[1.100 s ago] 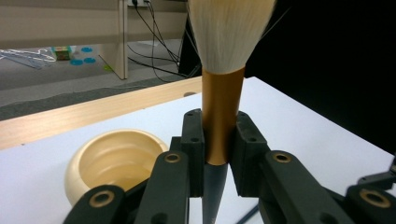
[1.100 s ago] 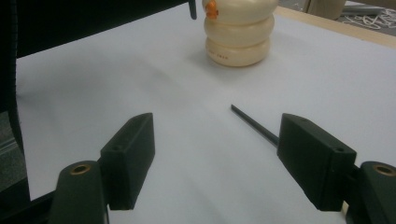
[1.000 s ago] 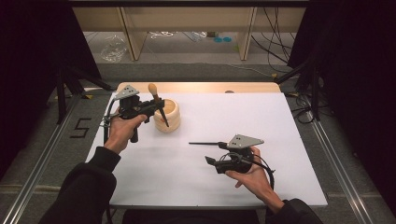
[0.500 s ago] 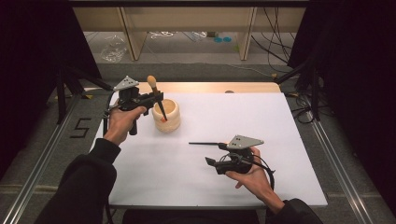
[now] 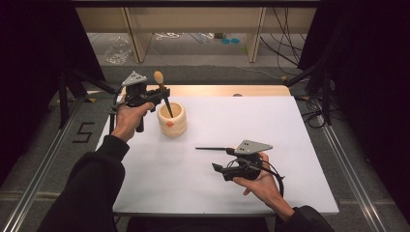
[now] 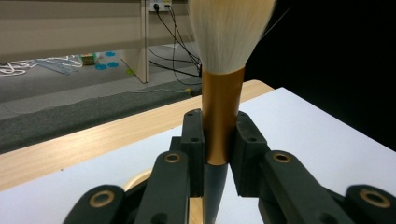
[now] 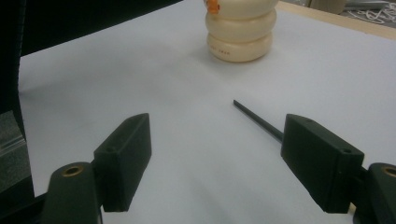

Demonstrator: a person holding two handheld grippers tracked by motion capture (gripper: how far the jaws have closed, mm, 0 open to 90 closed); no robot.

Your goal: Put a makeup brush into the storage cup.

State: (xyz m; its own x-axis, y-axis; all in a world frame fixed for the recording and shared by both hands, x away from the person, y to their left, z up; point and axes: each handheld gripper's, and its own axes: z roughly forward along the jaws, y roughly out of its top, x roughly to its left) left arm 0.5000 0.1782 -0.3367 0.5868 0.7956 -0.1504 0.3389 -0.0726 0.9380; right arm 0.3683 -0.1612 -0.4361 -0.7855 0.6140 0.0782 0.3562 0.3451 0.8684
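Observation:
My left gripper (image 5: 162, 94) is shut on a brush, its pads clamping the gold ferrule (image 6: 219, 126) below the pale bristles (image 6: 231, 32). The brush (image 5: 159, 79) stands nearly upright, bristles up. Its black handle slants down into the mouth of a cream ringed cup (image 5: 172, 121) on the white table top. My right gripper (image 5: 223, 159) rests low at the front right, and its jaws have just been opening. They stand wide apart (image 7: 222, 158) with nothing between them. A thin black stick (image 7: 257, 120) lies flat on the table, its near end hidden behind the right-hand jaw.
The white board (image 5: 290, 140) covers the table, with a bare wooden strip (image 5: 227, 90) along its far edge. The cup (image 7: 240, 32) stands beyond the stick. Metal rails run along both sides of the table, and cables lie on the floor behind.
My left hand has lifted the brush up and slightly away, so less of its handle sits in the cup. The right hand has stayed in place.

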